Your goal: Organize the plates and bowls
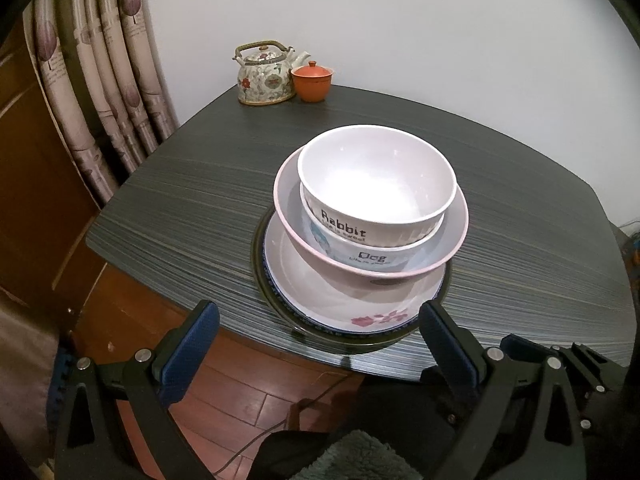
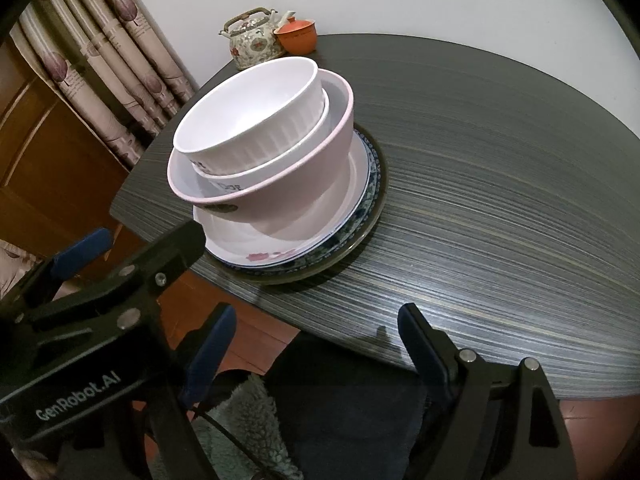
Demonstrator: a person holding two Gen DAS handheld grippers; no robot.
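Stack of crockery stands near the front edge of the dark wood-grain desk (image 1: 192, 200), all pieces nested on one footprint. Lowest: a dark-rimmed plate (image 2: 370, 204). On it, a blue-patterned plate (image 2: 370, 176), then a white plate with pink flowers (image 1: 360, 308). Above these sits a wide pink bowl (image 1: 316, 256), holding a bowl marked "Dog" (image 1: 372, 250), which holds the white "Rabbit" bowl (image 1: 376, 184) on top. The two upper bowls sit off-centre toward the left side of the pink bowl, as the right wrist view shows.

Left claw (image 1: 318, 340): jaws wide apart, empty, poised at the desk's front edge just short of the stack; the near plate rims appear between its blue pads. Right claw (image 2: 316, 344): jaws apart, empty, over the front edge to the right of the stack, not touching it.

Far corner: a floral teapot (image 1: 264, 76) beside an orange lidded cup (image 1: 311, 80), possibly touching. Curtain (image 1: 100, 80) hangs at left
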